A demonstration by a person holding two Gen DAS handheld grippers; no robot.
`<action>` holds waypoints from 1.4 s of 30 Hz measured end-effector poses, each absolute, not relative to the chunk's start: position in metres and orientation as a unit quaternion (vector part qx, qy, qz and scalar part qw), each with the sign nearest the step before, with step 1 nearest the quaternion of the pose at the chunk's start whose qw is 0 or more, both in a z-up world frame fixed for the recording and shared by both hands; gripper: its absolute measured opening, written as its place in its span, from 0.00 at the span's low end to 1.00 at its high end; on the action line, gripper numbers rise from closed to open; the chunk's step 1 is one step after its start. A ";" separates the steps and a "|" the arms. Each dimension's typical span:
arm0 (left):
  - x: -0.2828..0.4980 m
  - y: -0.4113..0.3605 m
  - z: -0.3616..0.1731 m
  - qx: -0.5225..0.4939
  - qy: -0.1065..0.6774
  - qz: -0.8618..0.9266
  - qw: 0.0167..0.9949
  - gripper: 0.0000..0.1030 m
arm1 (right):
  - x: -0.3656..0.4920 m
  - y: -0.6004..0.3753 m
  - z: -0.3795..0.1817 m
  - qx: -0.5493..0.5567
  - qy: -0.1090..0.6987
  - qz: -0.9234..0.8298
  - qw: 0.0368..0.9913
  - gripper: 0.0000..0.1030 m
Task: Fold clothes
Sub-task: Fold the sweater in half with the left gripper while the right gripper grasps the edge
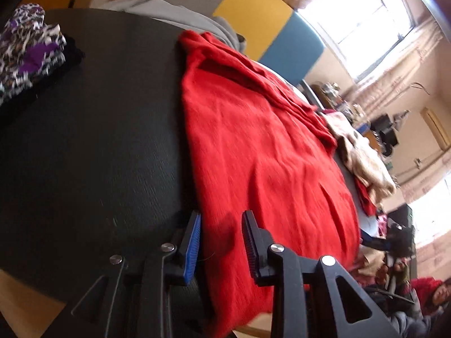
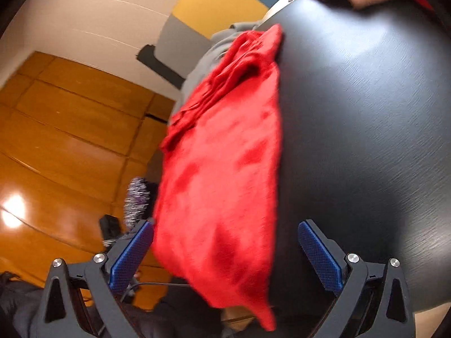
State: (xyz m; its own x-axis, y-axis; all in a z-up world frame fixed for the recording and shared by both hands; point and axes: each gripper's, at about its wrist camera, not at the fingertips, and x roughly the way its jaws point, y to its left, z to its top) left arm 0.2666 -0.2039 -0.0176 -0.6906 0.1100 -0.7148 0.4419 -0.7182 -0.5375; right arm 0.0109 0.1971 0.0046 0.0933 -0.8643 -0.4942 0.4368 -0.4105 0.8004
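Observation:
A red garment [image 1: 262,146] lies in a long folded strip on the black table [image 1: 98,140]. My left gripper [image 1: 222,242] hovers at its near end with the jaws apart. The red cloth shows between the pads but is not pinched. In the right wrist view the same red garment [image 2: 225,169] runs along the table's left edge [image 2: 352,126], and its near end droops over the rim. My right gripper [image 2: 225,253] stands wide open over that end, with one blue pad [image 2: 132,253] left of the cloth and the other off to its right.
A leopard-print stack [image 1: 28,48] sits at the table's far left corner. A grey garment [image 1: 183,17] lies beyond the red one. A beige garment [image 1: 363,157] lies on the right. Seated people [image 1: 422,295] are at lower right. Wooden floor [image 2: 70,140] lies beside the table.

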 end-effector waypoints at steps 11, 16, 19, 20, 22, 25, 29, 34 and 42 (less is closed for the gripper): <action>0.300 -0.170 -0.023 0.391 0.361 -0.844 0.069 0.32 | 0.048 0.168 0.005 0.505 -0.138 -0.658 0.542 1.00; 0.301 -0.160 -0.022 0.394 0.359 -0.842 0.078 0.33 | 0.051 0.163 0.005 0.499 -0.119 -0.671 0.535 0.88; 0.294 -0.149 -0.018 0.419 0.318 -0.845 0.096 0.32 | 0.048 0.174 0.002 0.502 -0.113 -0.682 0.520 0.70; 0.293 -0.145 -0.017 0.428 0.304 -0.845 0.103 0.32 | 0.047 0.176 0.001 0.503 -0.112 -0.685 0.515 0.65; 0.291 -0.139 -0.013 0.442 0.280 -0.844 0.115 0.32 | 0.045 0.180 -0.001 0.504 -0.103 -0.691 0.508 0.49; 0.284 -0.129 -0.013 0.460 0.236 -0.846 0.129 0.32 | 0.042 0.184 -0.006 0.509 -0.101 -0.690 0.504 0.35; 0.276 -0.118 -0.012 0.469 0.184 -0.852 0.144 0.31 | 0.044 0.181 -0.007 0.506 -0.075 -0.696 0.504 0.31; 0.283 -0.131 -0.010 0.459 0.214 -0.850 0.142 0.11 | 0.049 0.180 -0.003 0.502 -0.018 -0.713 0.489 0.12; 0.281 -0.139 -0.011 0.457 0.246 -0.846 0.123 0.11 | 0.045 0.198 -0.020 0.532 -0.112 -0.671 0.504 0.14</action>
